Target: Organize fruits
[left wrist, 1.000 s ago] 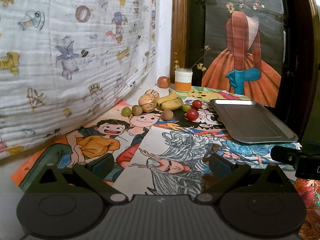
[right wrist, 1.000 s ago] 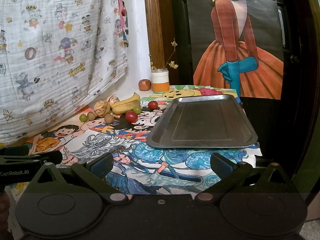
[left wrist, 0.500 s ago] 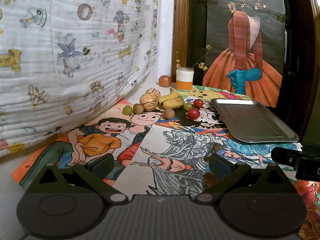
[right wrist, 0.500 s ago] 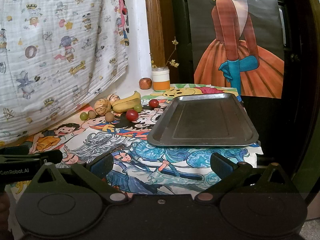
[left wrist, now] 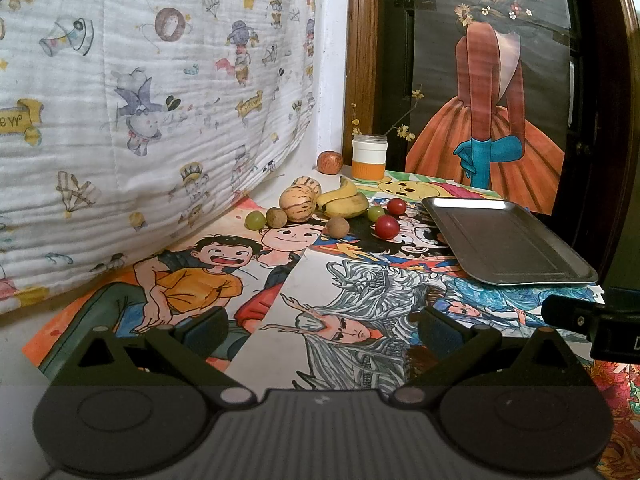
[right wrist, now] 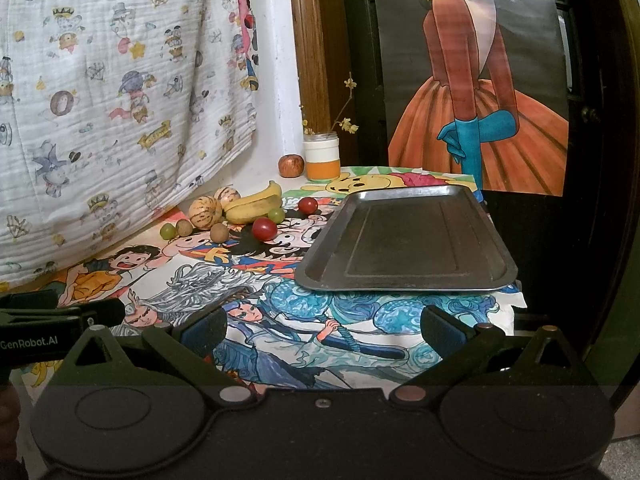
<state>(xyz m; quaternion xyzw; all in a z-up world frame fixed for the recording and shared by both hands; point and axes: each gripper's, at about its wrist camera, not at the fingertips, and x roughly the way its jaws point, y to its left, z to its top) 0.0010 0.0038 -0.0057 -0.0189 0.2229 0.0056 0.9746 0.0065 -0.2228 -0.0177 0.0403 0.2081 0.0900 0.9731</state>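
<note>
Left wrist view: the largest thing I see is the patterned blanket hanging down the left side, its lower edge meeting the table. Under everything lies the spread of cartoon drawings that covers the tabletop. To the right on those drawings sits the metal tray, with nothing in it; from the right wrist view the same tray fills the middle of my picture, nearer to that camera.

The fruit is grouped well back on the table, left of the tray and apart from it. Two bananas lie together, with two striped melons touching just to their left. In front of these are two red tomatoes, one nearer the tray than the other, two green grapes, and two small brown round fruits. An apple sits alone at the back by the wall, beside a white and orange jar holding a thin flowering twig.

My left gripper hangs low over the near drawings with its fingers spread wide and nothing between them. My right gripper is likewise spread apart and empty, short of the tray's near edge. Each gripper's tip shows at the edge of the other's view.
</note>
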